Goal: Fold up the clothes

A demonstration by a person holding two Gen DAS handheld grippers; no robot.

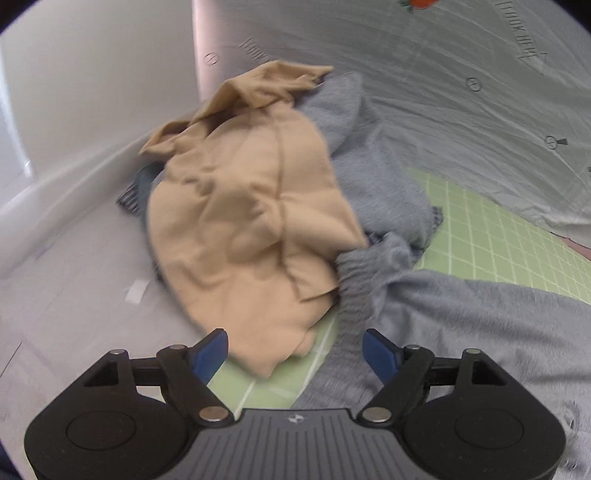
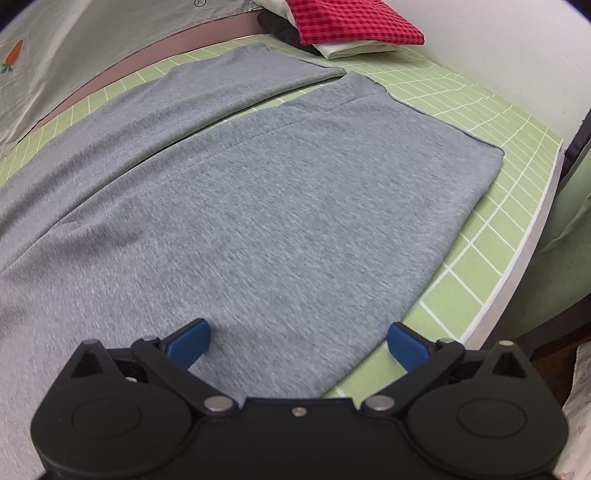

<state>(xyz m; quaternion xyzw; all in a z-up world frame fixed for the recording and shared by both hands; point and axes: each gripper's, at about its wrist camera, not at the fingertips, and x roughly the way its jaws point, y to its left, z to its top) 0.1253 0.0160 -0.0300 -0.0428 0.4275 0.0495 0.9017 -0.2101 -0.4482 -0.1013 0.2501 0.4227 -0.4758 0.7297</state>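
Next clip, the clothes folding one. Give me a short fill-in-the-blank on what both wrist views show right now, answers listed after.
1. The grey trousers lie spread on a ____ grid mat.
2. A crumpled ____ garment tops the pile ahead of the left gripper.
3. The folded cloth on top of the stack at the mat's far end is red ____.
4. Nothing is held by the right gripper; its fingers stand ____.

Answers: green; tan; checked; open
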